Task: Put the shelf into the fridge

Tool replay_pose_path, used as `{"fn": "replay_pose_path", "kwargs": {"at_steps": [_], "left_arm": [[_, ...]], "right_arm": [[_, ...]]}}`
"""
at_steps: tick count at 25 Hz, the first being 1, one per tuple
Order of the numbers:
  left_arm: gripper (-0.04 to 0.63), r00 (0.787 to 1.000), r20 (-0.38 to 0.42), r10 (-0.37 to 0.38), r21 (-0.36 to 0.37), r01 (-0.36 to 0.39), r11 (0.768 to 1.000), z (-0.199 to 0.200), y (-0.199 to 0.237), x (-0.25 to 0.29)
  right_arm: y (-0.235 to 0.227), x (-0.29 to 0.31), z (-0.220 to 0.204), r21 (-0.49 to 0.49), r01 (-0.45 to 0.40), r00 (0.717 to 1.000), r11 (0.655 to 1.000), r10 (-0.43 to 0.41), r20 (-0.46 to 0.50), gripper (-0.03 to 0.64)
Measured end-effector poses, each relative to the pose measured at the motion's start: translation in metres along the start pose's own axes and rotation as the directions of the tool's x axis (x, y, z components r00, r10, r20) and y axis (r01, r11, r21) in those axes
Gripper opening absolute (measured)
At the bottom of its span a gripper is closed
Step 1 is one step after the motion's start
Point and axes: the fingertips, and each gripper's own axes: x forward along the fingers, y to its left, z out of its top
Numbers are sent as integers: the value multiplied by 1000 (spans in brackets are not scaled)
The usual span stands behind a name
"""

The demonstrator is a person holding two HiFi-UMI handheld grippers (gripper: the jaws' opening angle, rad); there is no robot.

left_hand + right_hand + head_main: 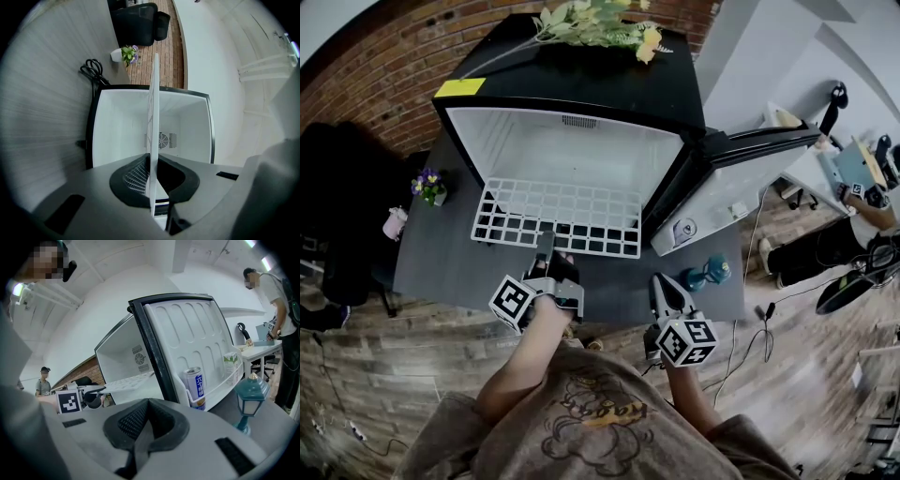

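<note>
A small black fridge [572,131] with a white inside stands open on the dark table [441,262]. Its door [722,187] is swung out to the right. The white wire shelf [558,216] lies level at the fridge's mouth, its far edge just inside the opening. My left gripper [546,246] is shut on the middle of the shelf's near edge. In the left gripper view the shelf [153,122] shows edge-on between the jaws, pointing into the fridge [122,136]. My right gripper [664,286] hovers near the table's front right, shut and empty, its pads [140,437] pressed together.
The door [187,348] holds a can [194,386] and a carton [230,364]. A teal lantern [705,275] stands on the table below the door. A small flower pot [429,186] and a pink object [394,223] sit at the left. Yellow flowers [600,23] lie on the fridge's top.
</note>
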Motion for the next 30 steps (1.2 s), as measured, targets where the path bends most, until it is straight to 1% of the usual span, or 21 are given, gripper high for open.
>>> {"fn": "replay_pose_path", "kwargs": {"at_steps": [7,15,30], "left_arm": [[48,999,-52,18,28,-16,999,-2,2,3],[48,994,-105,25,32,-21,999,1,2,9],[48,995,-93,25,13,-24,1000,5,4,19]], "right_arm": [[2,2,-2,1,-1,1000,1000,1,-4,2],[5,2,-3,-2,-1,1000,1000,1,-2,2],[11,7,-1,-5,-3,1000,1000,3,1,2]]}}
